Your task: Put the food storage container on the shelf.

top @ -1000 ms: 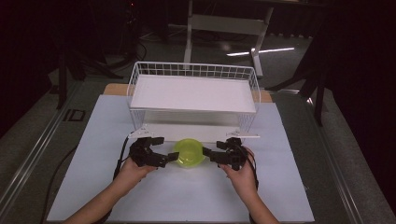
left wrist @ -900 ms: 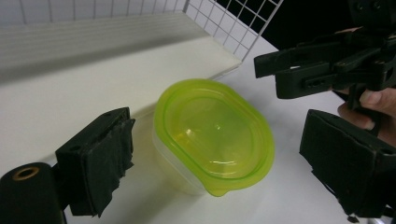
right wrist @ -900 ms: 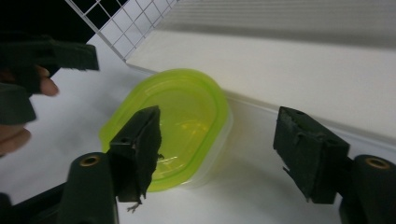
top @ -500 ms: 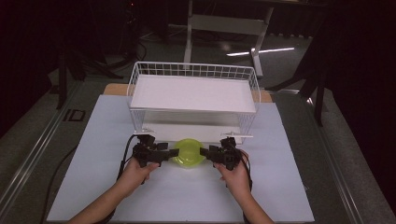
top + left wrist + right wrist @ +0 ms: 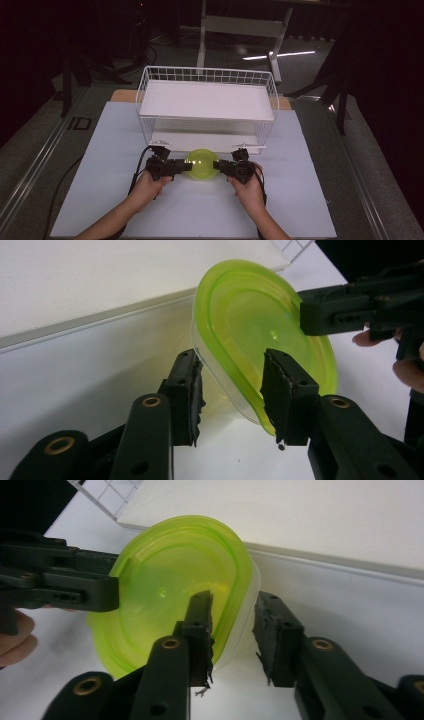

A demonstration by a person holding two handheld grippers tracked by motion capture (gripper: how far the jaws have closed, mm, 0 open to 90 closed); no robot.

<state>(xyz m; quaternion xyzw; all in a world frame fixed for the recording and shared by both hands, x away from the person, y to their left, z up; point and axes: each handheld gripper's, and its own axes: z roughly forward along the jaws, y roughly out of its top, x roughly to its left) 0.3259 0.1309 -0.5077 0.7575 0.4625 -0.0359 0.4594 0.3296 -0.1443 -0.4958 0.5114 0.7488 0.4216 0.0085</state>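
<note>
The green-lidded container (image 5: 201, 164) sits on the white mat (image 5: 100, 150) just in front of the wire basket (image 5: 207, 80), directly between the grippers. The left gripper (image 5: 232, 387) and right gripper (image 5: 232, 630) have just been closing, each straddling an opposite edge, pads not yet visibly pressing, both equally near

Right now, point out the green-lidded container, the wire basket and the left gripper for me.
container (image 5: 201, 162), high view, middle of its green lid.
wire basket (image 5: 207, 76), high view, far rim.
left gripper (image 5: 232, 390), left gripper view, between its fingertips, around the container's edge.
</note>
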